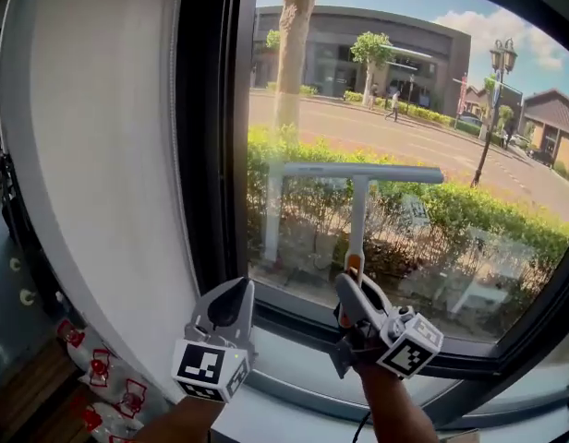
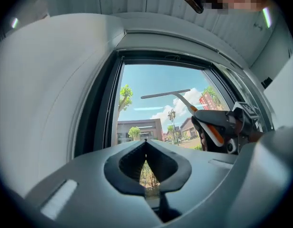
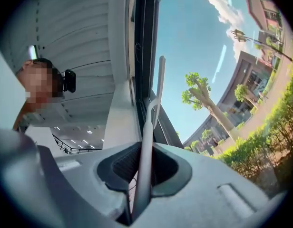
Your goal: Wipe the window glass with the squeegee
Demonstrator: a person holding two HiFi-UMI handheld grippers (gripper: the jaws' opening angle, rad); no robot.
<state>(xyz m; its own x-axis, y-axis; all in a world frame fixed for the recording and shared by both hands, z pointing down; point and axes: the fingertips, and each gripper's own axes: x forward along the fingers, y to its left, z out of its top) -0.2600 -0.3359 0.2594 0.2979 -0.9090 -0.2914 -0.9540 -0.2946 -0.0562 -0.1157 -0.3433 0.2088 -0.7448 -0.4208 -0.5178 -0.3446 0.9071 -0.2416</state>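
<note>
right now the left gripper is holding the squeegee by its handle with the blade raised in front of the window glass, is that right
No, it is the right gripper that holds the squeegee by its handle, blade raised in front of the window glass. The right gripper view shows the handle between its fingers; the left gripper is shut on nothing.

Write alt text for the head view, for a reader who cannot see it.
The right gripper grips a white squeegee by its handle, blade level before the window glass. The left gripper hangs shut and empty lower left, beside a white wall. Outside: a hedge, a street, trees and buildings.
</note>
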